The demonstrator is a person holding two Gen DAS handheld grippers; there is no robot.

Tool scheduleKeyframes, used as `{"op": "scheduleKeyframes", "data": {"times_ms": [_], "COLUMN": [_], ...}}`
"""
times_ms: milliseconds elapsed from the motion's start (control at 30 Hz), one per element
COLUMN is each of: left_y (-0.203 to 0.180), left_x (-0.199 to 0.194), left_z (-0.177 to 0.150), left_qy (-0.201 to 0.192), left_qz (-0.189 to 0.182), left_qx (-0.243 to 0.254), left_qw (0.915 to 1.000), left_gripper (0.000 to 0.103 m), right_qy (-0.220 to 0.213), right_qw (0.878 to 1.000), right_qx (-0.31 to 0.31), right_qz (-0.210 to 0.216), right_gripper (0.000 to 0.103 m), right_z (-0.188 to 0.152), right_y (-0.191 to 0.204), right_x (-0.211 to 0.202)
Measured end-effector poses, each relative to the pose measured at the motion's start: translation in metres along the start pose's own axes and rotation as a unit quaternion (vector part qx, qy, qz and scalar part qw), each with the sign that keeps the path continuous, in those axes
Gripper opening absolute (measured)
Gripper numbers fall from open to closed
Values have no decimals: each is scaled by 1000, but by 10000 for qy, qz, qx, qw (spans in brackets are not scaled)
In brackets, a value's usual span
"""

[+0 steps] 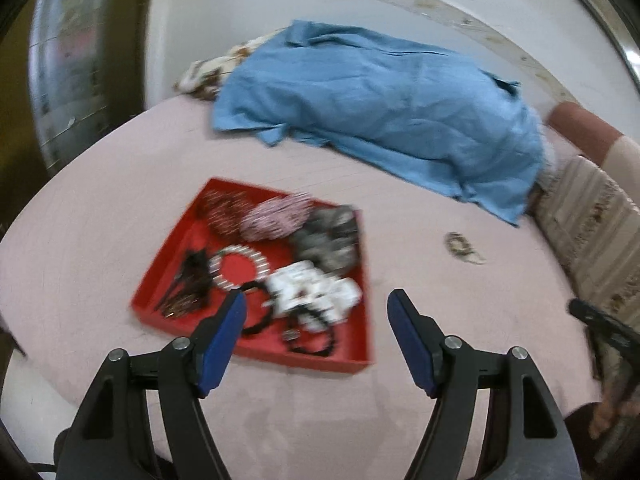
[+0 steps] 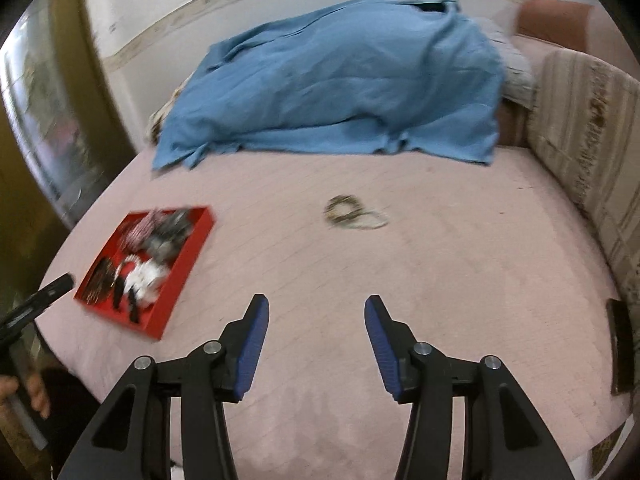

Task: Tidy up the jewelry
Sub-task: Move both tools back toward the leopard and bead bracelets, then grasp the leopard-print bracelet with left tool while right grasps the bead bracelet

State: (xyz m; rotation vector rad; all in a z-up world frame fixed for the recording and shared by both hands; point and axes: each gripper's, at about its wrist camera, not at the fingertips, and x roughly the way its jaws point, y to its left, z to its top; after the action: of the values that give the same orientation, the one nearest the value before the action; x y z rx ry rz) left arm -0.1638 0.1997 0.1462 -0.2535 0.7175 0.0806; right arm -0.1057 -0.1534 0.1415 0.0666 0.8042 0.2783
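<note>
Your left gripper (image 1: 316, 308) hangs w/ its blue-padded jaws spread wide, nothing between them, just above the near edge of the shallow red square tray (image 1: 352, 362). Your right gripper (image 2: 316, 312) is likewise spread and empty, over bare pink bedsheet (image 2: 460, 280).

The tray sits on the sheet, left of the right gripper's view (image 2: 182, 272), and is crowded: red-and-white beaded bangles (image 1: 276, 218) at the far side, a grey-black bunch (image 1: 328, 240) next to them, a white-beaded ring bracelet (image 1: 239, 266) in the middle, dark hair clips (image 1: 188, 284) at its left wall, white crumpled pieces (image 1: 312, 292) and black bands (image 1: 312, 344) at the near side. Frames are blurred, so finer detail can't be told.

One loose coil of dull gold-and-white bangles (image 2: 354, 214) lies on the sheet, well apart from the tray, ahead of the right gripper; also seen right of the tray in the left view (image 1: 464, 246).

Behind: a crumpled blue cloth (image 1: 380, 120) and a striped beige cushion (image 2: 580, 140) at the right.
</note>
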Motion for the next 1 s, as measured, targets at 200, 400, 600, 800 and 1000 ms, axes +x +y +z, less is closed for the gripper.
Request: {"op": "scheduleKeyframes", "data": {"times_ms": [200, 400, 600, 800, 1000], "left_y": [-61, -113, -157, -189, -213], "left_x": [23, 76, 156, 244, 316], "left_z": [40, 71, 82, 84, 79], "left_qy": [242, 622, 989, 1533, 1908], "left_qz": [-285, -585, -643, -595, -663], "left_qx": [462, 551, 806, 766, 747], "left_qw": [9982, 9948, 9897, 9834, 9765], "left_gripper": [75, 75, 69, 52, 52], "right_qy": [57, 159, 385, 528, 665], "right_qw": [9992, 9977, 9966, 9962, 9955], "right_qx": [385, 626, 654, 619, 487], "right_qz": [-18, 181, 314, 309, 464], "right_gripper": [54, 54, 54, 46, 39], "right_z": [19, 41, 62, 69, 72], "right_y": [-45, -74, -87, -103, -102], "right_x": [19, 80, 151, 198, 224]}}
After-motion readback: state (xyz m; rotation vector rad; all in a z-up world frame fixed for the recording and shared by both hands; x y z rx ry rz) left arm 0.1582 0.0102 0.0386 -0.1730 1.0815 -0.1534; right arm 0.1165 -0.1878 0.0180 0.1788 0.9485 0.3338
